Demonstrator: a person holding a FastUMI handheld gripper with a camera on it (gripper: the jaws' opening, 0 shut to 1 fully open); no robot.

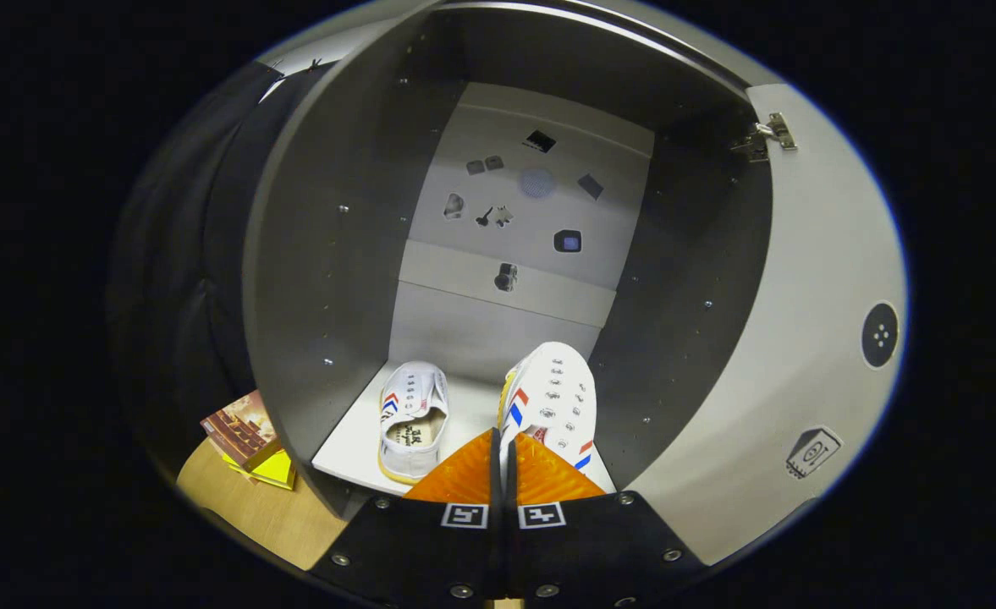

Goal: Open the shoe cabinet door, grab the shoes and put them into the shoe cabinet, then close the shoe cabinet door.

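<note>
Two fingers of my gripper sit pressed nearly together, only a thin dark slit between them, and the rim of the right-hand shoe appears to run into that slit; I cannot tell for certain whether both fingers press on it. That shoe starts right at the fingertips and extends toward 12 o'clock, tilted slightly toward 1, laced top facing me, with red and blue stripes on its sides. Second shoe lies just beside it at about 10 o'clock from the fingertips, apart from the first, opening facing up, toe pointing into the cabinet. Both rest on the pale bottom shelf of the shoe cabinet, between its two dark side walls. Beyond the shoes at 12 o'clock the light back panel carries several small dark marks and stickers. Cabinet door stands swung open at 3 o'clock, with a metal hinge near its top corner at 1 o'clock. Outside the cabinet at 9 o'clock, a brown-and-yellow box lies on a wooden surface.
</note>
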